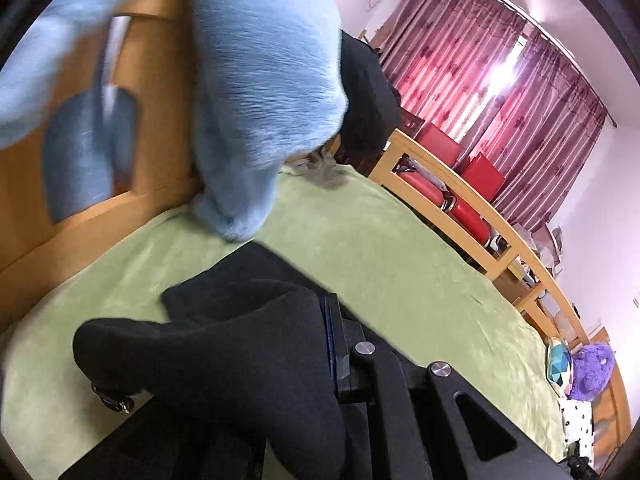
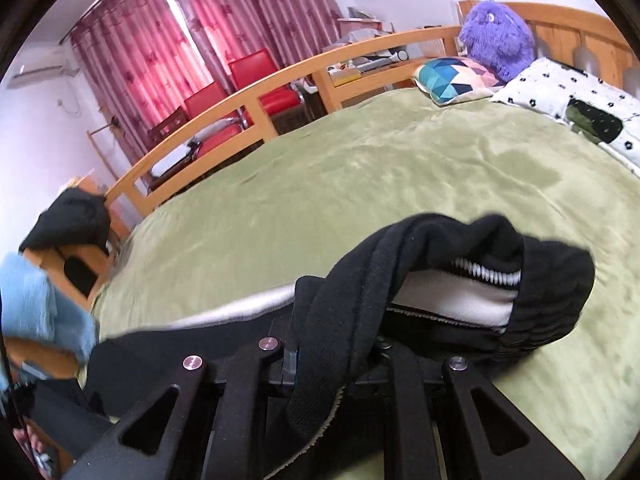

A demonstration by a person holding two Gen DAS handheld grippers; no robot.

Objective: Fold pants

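The left gripper [image 1: 320, 344] pinches the black pants [image 1: 224, 356] above the green bed [image 1: 400, 264]. The right gripper [image 2: 332, 356] probably clamps their waistband [image 2: 460, 264]. Lift both evenly, keeping the cloth taut, then lower it flat.

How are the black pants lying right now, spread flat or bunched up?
Bunched and lifted. The black pants drape over the right gripper, white lining showing, above the green blanket; the left gripper also pinches black fabric.

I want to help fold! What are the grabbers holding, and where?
Both hold the black pants. The right hand-held gripper pinches the waistband end; the left hand-held gripper grips black fabric, which part is unclear.
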